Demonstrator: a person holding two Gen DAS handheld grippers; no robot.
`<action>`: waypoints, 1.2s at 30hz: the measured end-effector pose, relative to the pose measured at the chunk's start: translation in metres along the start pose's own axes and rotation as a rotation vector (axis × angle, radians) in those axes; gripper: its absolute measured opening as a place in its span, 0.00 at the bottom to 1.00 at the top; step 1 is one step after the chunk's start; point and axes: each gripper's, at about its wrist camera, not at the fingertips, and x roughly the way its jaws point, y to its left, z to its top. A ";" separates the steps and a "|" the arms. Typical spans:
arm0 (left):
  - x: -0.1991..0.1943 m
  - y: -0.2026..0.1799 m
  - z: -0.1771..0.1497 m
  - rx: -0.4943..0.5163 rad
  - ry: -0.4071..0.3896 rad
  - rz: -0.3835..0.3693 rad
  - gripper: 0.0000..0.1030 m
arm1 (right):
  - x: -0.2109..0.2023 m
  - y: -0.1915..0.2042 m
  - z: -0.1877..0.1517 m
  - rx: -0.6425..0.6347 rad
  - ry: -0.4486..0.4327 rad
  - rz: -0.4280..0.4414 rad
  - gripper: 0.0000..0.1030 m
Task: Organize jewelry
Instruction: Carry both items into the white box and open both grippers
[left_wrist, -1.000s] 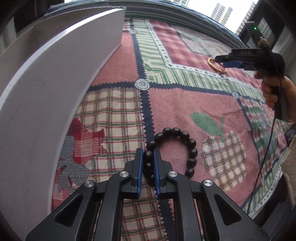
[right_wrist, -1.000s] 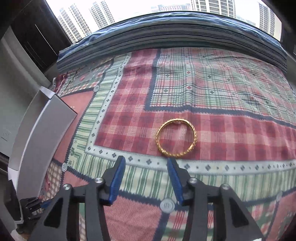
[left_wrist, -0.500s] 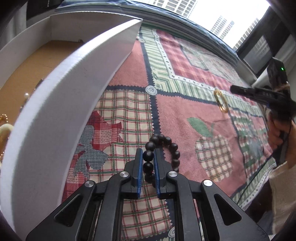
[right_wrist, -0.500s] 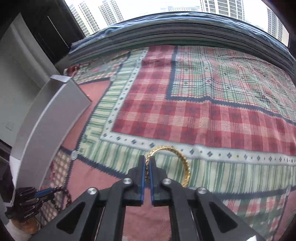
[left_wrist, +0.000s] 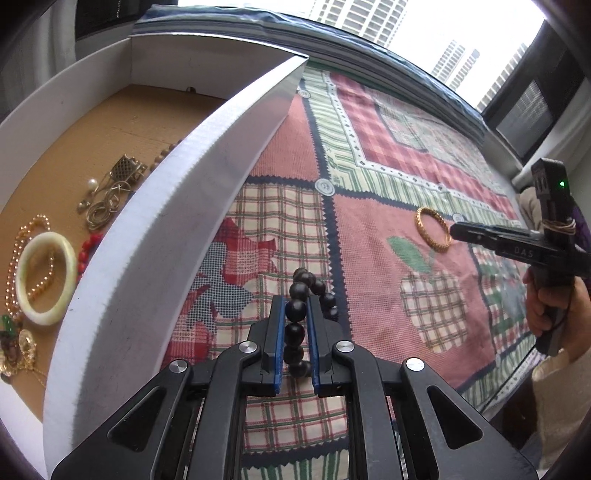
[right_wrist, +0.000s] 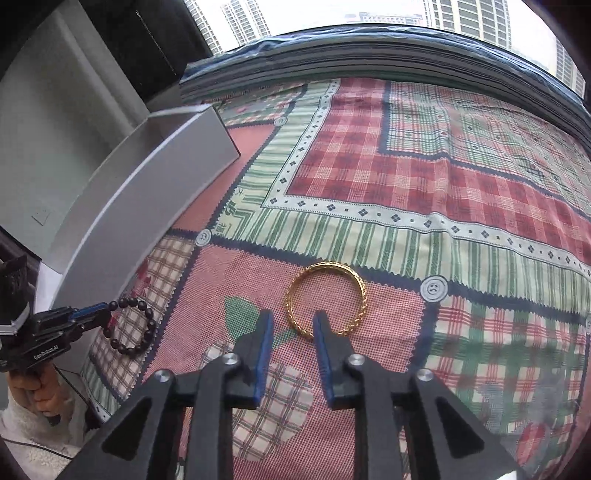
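Left claw (left_wrist: 295, 325) pinching bead bracelet (left_wrist: 312, 291), lifted beside box (left_wrist: 192, 206) wall. Right claw (right_wrist: 293, 332) opening, straddling bangle (right_wrist: 327, 295) rim on cloth (right_wrist: 406, 177). Step: carry to box. Next: beads over wall at 10 o'clock, release.

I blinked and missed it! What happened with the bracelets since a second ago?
The right tongs pinched the gold bangle, dragged it nearer along the quilt, and are opening off it again. The left tongs kept their grip on the black bead bracelet, lifting it toward the white box.
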 end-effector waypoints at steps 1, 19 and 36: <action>0.001 0.001 -0.001 -0.002 0.003 0.002 0.09 | 0.010 0.006 0.001 -0.040 0.015 -0.003 0.23; -0.086 -0.024 0.011 -0.002 -0.123 -0.184 0.09 | -0.071 0.064 0.000 -0.085 -0.146 0.187 0.05; -0.154 0.118 0.076 -0.268 -0.279 0.137 0.09 | -0.036 0.255 0.134 -0.333 -0.180 0.315 0.05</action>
